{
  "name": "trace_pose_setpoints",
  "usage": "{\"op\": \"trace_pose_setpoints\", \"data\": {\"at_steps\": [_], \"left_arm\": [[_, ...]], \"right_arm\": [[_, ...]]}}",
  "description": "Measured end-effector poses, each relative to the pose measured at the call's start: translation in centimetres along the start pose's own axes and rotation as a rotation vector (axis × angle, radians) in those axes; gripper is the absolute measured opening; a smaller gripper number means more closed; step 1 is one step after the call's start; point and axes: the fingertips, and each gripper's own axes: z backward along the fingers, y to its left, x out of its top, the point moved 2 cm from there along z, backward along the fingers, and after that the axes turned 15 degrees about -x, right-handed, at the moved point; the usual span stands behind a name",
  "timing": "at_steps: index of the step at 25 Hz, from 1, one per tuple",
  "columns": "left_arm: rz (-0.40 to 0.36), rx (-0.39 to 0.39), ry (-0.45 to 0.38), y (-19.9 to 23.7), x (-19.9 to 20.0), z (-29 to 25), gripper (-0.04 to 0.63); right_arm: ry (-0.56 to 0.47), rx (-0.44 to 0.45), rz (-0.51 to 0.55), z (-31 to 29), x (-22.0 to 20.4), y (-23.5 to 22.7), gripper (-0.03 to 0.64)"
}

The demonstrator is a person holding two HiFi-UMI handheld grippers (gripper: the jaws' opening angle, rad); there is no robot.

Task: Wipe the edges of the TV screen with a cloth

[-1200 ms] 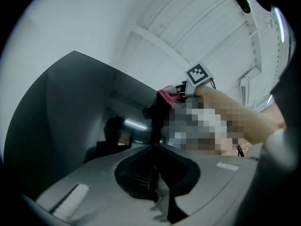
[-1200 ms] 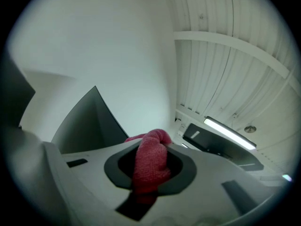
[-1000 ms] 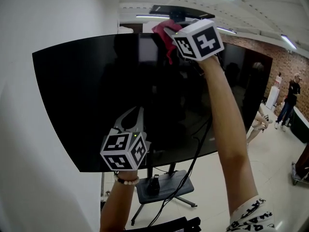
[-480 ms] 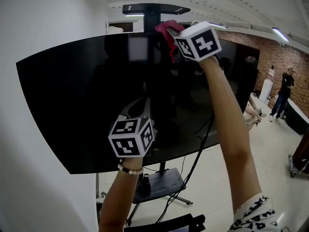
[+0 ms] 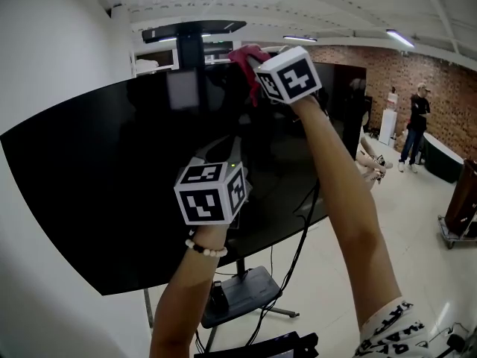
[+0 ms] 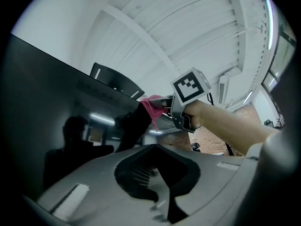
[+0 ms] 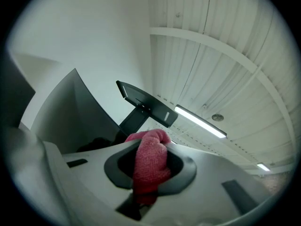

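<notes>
I had the right gripper (image 5: 262,60) raised to the top edge of the large black flat TV screen (image 5: 112,170), its jaws clamped on the crumpled pink terry cloth (image 5: 244,54). In the right gripper view the cloth (image 7: 150,166) filled the gap between the jaws and bulged out past their tips. It sat on the top edge a little right of the dark pole and flat bracket (image 5: 190,30) that rose behind the set. That edge was the line that mattered to me: it ran long from left to right, with a long stretch lying left of the cloth and a shorter one running right to the upper right corner. I judged the next stroke should slide along that line with the cloth kept pressed down over the rim. The right gripper was plainly the one to do it. The left gripper (image 6: 156,147) was held much lower, before the middle of the glass, jaws drawn together on nothing. I could not tell whether it touched the screen. A person (image 5: 416,121) stood far off to the right by the brick wall, well clear.
</notes>
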Motion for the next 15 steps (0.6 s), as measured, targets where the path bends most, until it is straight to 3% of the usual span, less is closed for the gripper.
{"op": "trace_pose_setpoints", "data": {"at_steps": [5, 15], "left_arm": [[-0.001, -0.041, -0.013, -1.1, 1.0, -4.4, 0.000], [0.019, -0.030, -0.027, -9.2, -1.8, -17.1, 0.000]], "right_arm": [[0.002, -0.010, -0.022, -1.4, -2.0, -4.3, 0.063], [-0.042, 0.001, -0.012, -0.9, -10.4, -16.4, 0.063]]}}
